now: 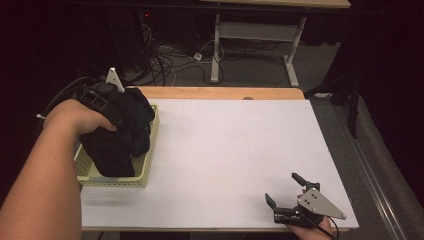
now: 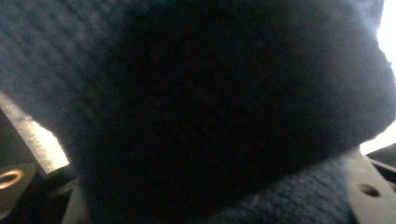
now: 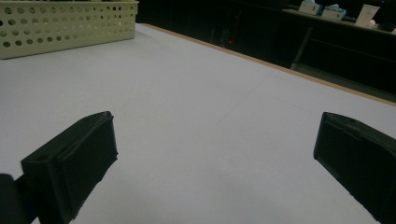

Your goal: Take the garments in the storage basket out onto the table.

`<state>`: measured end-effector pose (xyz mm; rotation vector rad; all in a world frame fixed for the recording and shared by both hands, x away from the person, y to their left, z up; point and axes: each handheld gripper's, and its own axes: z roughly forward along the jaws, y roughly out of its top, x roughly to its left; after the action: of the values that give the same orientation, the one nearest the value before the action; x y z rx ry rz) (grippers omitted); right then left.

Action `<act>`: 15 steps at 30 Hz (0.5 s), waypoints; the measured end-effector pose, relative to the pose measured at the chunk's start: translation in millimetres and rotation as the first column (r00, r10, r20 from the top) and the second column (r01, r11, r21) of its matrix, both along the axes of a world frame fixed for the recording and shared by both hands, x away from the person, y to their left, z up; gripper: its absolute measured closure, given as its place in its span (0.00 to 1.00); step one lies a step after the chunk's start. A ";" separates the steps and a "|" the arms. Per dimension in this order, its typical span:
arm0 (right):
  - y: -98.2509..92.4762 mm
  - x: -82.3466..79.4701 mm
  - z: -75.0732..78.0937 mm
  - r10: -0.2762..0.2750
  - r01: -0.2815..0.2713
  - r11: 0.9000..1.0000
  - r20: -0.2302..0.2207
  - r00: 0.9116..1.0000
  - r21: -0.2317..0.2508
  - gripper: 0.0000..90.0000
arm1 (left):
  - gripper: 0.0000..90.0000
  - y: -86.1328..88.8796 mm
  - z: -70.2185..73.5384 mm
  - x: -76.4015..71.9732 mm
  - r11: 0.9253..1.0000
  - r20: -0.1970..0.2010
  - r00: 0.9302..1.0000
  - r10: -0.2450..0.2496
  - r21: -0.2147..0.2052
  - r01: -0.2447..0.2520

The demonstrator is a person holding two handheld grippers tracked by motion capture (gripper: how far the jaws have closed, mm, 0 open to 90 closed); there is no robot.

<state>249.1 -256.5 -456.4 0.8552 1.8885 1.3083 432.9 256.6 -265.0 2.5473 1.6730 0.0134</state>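
Left hand-held gripper (image 1: 112,107) over the pale-green perforated basket (image 1: 145,172), jaws partway closed and clamped on a dark knitted garment (image 1: 120,132). Garment bunched and raised, upper folds above the basket's rim, lower end hanging down inside the basket. Seen close up from the left gripper view as dark blue knit (image 2: 210,116) pressed right against the lens, between the jaws. Hand and forearm (image 1: 45,170) reaching in over the basket's near-left corner.

Basket at the left edge of the white surface (image 1: 235,150), far wall just short of the wooden strip along the back.

Right hand-held gripper (image 1: 285,192) well apart from the basket, at the near-right corner of the surface, jaws spread wide with nothing between them. From the right gripper view, both black pads (image 3: 79,158) low over bare white surface, basket (image 3: 65,25) far off at upper left.
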 end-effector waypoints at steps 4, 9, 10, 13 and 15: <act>0.7 -0.2 0.4 0.003 -0.003 1.000 0.001 1.000 0.003 0.00 | 0.52 -7.2 12.0 -3.4 1.000 0.001 1.000 -0.012 0.002 0.012; 0.8 -0.4 0.6 0.006 -0.006 1.000 0.002 1.000 0.000 0.00 | 0.52 -18.4 28.8 -7.9 0.999 0.022 0.999 -0.038 0.003 0.038; 0.9 -0.5 0.7 0.006 -0.006 1.000 0.002 1.000 0.000 0.00 | 0.52 -20.9 32.0 -8.7 0.999 0.026 0.999 -0.044 0.004 0.044; 0.9 -1.1 1.2 0.006 -0.006 1.000 0.005 1.000 0.001 0.00 | 0.52 -28.4 40.8 -10.7 0.998 0.034 0.998 -0.056 0.001 0.056; 1.1 -1.4 1.3 0.006 -0.006 1.000 0.004 1.000 0.004 0.00 | 0.52 -32.0 44.1 -11.6 0.998 0.036 0.998 -0.059 -0.001 0.059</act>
<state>247.7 -255.4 -455.1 0.8488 1.8869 1.3170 421.4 224.6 -220.9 2.5780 1.5841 0.0533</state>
